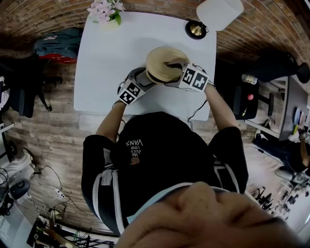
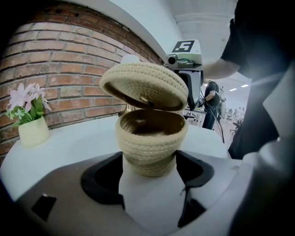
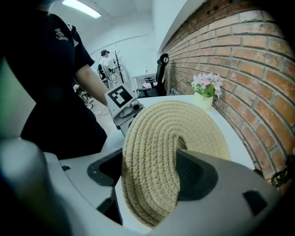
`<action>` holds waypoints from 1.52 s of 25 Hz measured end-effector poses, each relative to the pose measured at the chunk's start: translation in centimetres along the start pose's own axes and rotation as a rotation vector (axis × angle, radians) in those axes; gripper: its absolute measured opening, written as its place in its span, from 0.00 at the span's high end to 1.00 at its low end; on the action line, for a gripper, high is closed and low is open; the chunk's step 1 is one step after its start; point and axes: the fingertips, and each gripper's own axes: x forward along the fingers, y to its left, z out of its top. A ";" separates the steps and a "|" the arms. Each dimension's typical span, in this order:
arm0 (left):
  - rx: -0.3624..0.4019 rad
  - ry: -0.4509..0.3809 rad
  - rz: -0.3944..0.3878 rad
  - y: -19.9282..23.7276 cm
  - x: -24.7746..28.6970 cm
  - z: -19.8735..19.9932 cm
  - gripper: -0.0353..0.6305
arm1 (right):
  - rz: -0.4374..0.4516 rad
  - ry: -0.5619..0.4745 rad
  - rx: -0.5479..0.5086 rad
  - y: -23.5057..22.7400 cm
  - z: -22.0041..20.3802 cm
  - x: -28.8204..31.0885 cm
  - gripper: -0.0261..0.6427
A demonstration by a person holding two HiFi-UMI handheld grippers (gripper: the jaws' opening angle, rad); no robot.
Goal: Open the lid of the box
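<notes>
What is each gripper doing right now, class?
Left gripper: shut on the woven box.
Right gripper: shut on the lid, lifted clear.

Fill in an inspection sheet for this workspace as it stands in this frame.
Surface: white table.
Job's things: woven box upright and open; lid raised, tilted above it.
Clutter: flower pot at one far corner, lamp at the other.
Tools: left tool shut on the box; right tool shut on the lid.
Cables: thin cable hangs below the right tool; power strip on the floor.
Surroundings: brick wall.
</notes>
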 end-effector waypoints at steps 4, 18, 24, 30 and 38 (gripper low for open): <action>-0.007 0.005 0.002 -0.1 0.1 0.0 0.41 | -0.025 -0.047 0.037 -0.5 0.2 -0.8 0.46; -0.031 0.031 0.010 -0.3 0.1 -0.2 0.41 | -0.128 -0.130 0.126 -1.4 -0.7 -3.1 0.46; -0.038 0.045 0.012 -0.2 0.1 -0.4 0.41 | -0.182 -0.214 0.225 -1.8 -1.3 -4.2 0.46; -0.042 0.049 0.010 -0.3 0.1 -0.4 0.41 | -0.240 -0.287 0.332 -1.8 -2.5 -5.5 0.46; -0.048 0.049 0.007 -0.6 -0.3 -0.3 0.41 | -0.298 -0.407 0.469 -1.3 -3.7 -7.0 0.46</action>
